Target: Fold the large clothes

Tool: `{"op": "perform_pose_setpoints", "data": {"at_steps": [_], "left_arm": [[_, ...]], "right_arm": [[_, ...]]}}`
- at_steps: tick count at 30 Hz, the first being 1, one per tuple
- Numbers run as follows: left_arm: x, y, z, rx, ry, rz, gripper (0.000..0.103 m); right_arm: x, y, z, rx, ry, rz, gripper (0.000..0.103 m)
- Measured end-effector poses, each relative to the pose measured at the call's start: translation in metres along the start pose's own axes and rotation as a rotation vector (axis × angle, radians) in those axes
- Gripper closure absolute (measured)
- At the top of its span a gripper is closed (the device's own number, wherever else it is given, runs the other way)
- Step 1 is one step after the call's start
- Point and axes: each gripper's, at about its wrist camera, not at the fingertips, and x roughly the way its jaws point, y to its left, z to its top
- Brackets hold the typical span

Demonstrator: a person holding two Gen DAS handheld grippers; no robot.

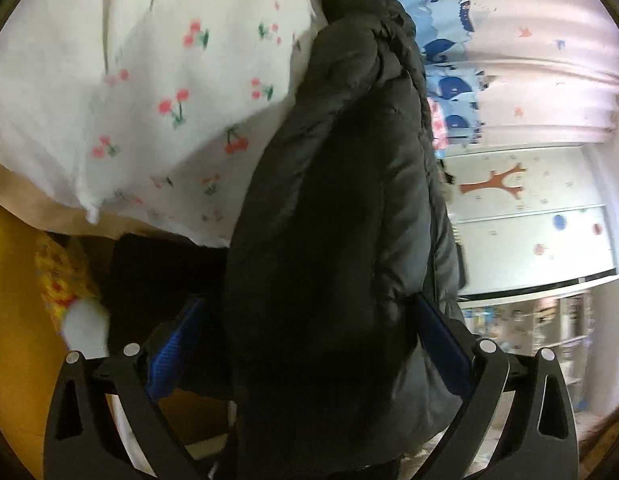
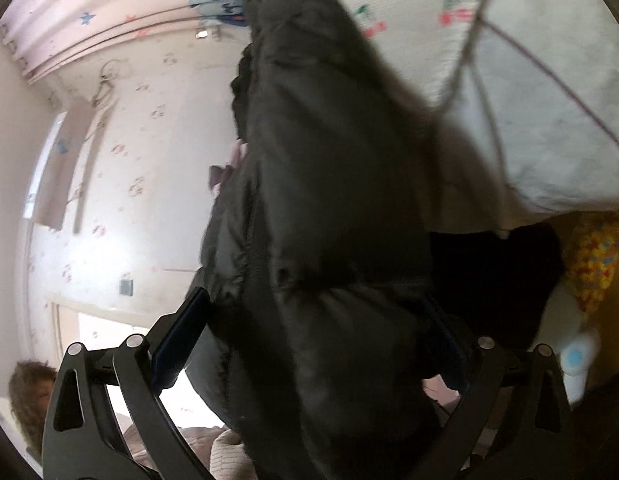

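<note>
A black padded coat [image 1: 333, 208] fills the middle of both wrist views, bunched and hanging lengthwise between the jaws of each tool. The left gripper [image 1: 309, 340] stands with its jaws spread wide, the blue pads showing on either side of the coat's bulk; whether they press on the fabric cannot be told. The right gripper [image 2: 309, 336] likewise has its jaws set wide apart around the coat [image 2: 321, 220], one blue pad clear at the left, the other half hidden by the cloth; contact there cannot be judged either. Behind the coat lies a white quilt printed with red cherries [image 1: 149, 92], bulky and rumpled, seen again in the right view [image 2: 529, 80]. Below it is a dark gap, with a yellow knitted item [image 1: 61, 280] and a white plush piece beside it. The room has a pale pink curtain with small stars [image 1: 549, 52], a blue curtain with whale figures [image 1: 449, 48], and white cupboard fronts bearing a brown tree motif [image 1: 493, 184]. The right view shows a wall papered with small floral marks [image 2: 121, 200], a wall switch [image 2: 126, 288], and pinkish bedding [image 2: 213, 448] at the bottom edge.
</note>
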Motion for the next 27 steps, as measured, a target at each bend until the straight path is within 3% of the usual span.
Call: {"op": "perform_pose_setpoints", "data": {"at_steps": [2, 4, 6, 8, 9, 10, 12, 13, 15, 16, 18, 22, 25, 27], "left_arm": [[0.007, 0.004, -0.004, -0.023, 0.017, -0.081, 0.007], [0.018, -0.001, -0.009, -0.014, 0.056, -0.208, 0.007], [0.025, -0.012, -0.015, 0.026, 0.080, -0.235, 0.007], [0.027, -0.022, -0.019, 0.045, 0.055, -0.192, 0.008], [0.026, -0.025, -0.019, 0.033, 0.037, -0.183, 0.014], [0.023, -0.030, -0.020, 0.023, 0.019, -0.156, 0.022], [0.017, -0.041, -0.022, 0.033, 0.005, -0.085, 0.047], [0.013, -0.051, -0.024, 0.050, -0.003, -0.054, 0.054], [0.007, -0.071, -0.025, 0.073, -0.020, 0.000, 0.072], [0.001, -0.086, -0.027, 0.088, -0.034, 0.018, 0.075], [-0.006, -0.113, -0.029, 0.121, -0.052, 0.020, 0.083], [-0.025, -0.167, -0.036, 0.197, -0.073, -0.006, 0.088], [-0.042, -0.181, -0.044, 0.237, -0.070, -0.035, 0.088], [-0.044, -0.181, -0.052, 0.276, -0.013, -0.041, 0.087]], "right_arm": [[0.006, -0.001, 0.002, 0.003, 0.011, 0.005, 0.007], [0.011, -0.002, 0.002, -0.004, 0.020, -0.001, 0.007], [0.014, 0.001, 0.003, -0.028, 0.011, -0.007, 0.008], [0.016, 0.005, 0.000, -0.056, -0.001, -0.008, 0.019], [0.015, 0.009, 0.000, -0.076, -0.009, -0.001, 0.034], [0.013, 0.015, -0.002, -0.103, -0.030, -0.005, 0.046], [0.010, 0.028, -0.004, -0.153, -0.060, -0.018, 0.063], [0.008, 0.035, -0.005, -0.178, -0.080, -0.027, 0.072], [0.005, 0.053, -0.006, -0.220, -0.106, -0.040, 0.081], [0.004, 0.066, -0.007, -0.240, -0.119, -0.039, 0.085], [0.001, 0.090, -0.009, -0.287, -0.145, -0.017, 0.090], [-0.009, 0.140, -0.019, -0.391, -0.171, 0.036, 0.093], [-0.019, 0.161, -0.030, -0.439, -0.154, 0.058, 0.093], [-0.029, 0.158, -0.035, -0.430, -0.114, 0.031, 0.090]]}}
